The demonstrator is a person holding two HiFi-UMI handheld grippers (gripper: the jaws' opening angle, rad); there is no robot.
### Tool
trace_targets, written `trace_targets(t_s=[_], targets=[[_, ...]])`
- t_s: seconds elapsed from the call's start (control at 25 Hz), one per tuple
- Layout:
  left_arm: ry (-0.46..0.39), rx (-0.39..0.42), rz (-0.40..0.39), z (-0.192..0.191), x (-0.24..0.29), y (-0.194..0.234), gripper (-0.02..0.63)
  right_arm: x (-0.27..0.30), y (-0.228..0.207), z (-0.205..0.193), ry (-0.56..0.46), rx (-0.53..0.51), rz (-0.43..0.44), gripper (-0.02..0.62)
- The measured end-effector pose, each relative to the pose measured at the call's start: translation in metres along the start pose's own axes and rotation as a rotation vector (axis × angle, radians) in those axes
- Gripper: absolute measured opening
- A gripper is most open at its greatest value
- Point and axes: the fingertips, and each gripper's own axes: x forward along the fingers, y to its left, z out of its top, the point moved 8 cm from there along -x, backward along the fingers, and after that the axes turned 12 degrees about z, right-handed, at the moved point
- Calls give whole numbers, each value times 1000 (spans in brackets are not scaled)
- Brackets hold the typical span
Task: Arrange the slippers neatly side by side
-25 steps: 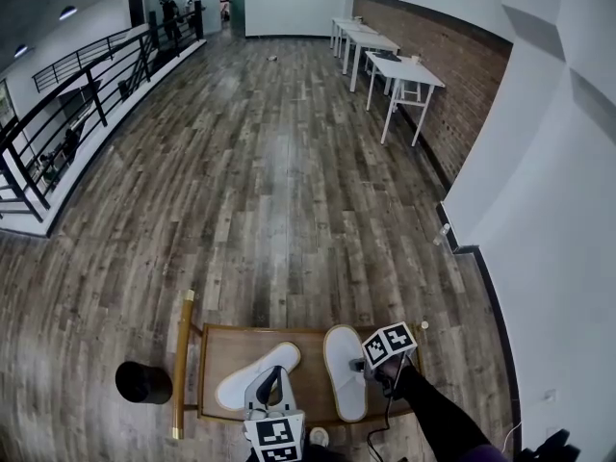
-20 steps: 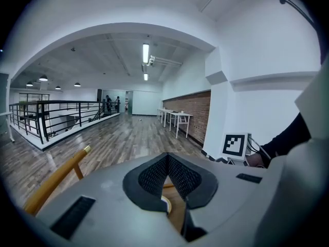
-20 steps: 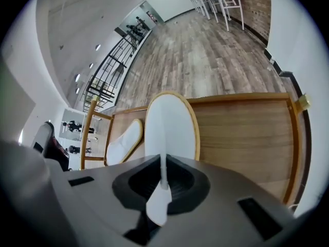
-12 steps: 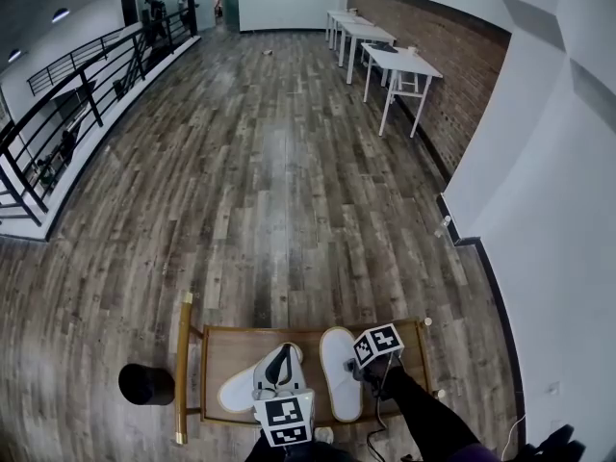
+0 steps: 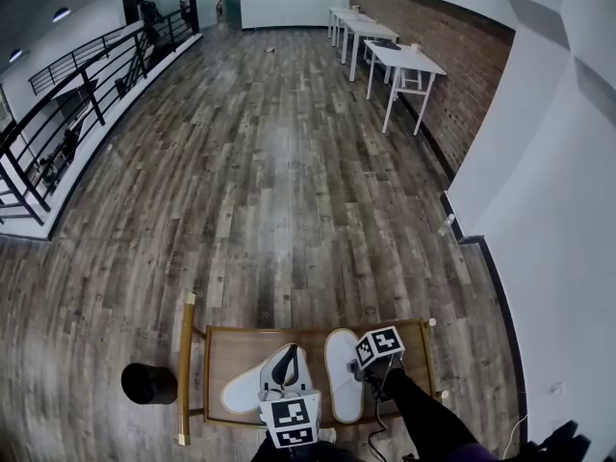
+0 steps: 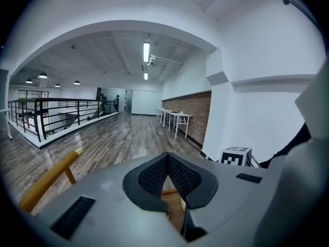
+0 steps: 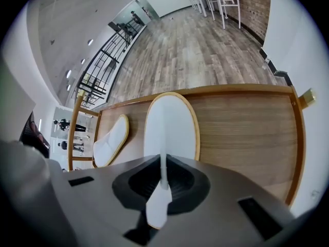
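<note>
- Presently, the right gripper (image 7: 163, 170) is clamped on a thin white edge at the near end of the right-hand white oval fabric slipper with tan rim (image 7: 170, 122). It points steeply down, in my judgement so that the sole stays flat while being steered.
- That slipper lies lengthwise just right of the middle of the low brown wooden bench (image 7: 247, 127), running from near edge to far edge.
- The left-hand white slipper (image 5: 243, 388) lies askew toward the bench's near left corner, its far end swung toward its mate. The pair is not parallel.
- The left gripper (image 6: 168, 156) hangs over that slipper's far end with its jaws pressed together at the tips and nothing seen between them.
- Assessment: alignment is incomplete, as the left-hand white slipper needs turning.
</note>
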Motion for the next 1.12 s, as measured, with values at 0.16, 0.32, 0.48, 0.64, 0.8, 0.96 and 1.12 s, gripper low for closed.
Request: trace_targets(t_s=[0.16,0.32,0.48,0.64,0.8,0.96,1.12], targets=[[8,-4,2,-2,0,2,0,1,0,-1,-5,4,0,15],[16,-5,7,-2,0,2,0,2,-2,0,7,4,3,15],[19,-8,7,-4,-1,2,0,2,-2,1,19,-9,12,17],[21,-9,14,-3,-2,3,0,-1,0,1,28,-24,30,17],[21,-15,20,-5,-3,5,0,-1,3,0,32,-41,55,25],[22,-16,19,-4,-3,6,0,-4,5,2,36,-44,80,44],[20,-22,26,-4,-3,9,0,-4,7,2,65,-40,77,67]])
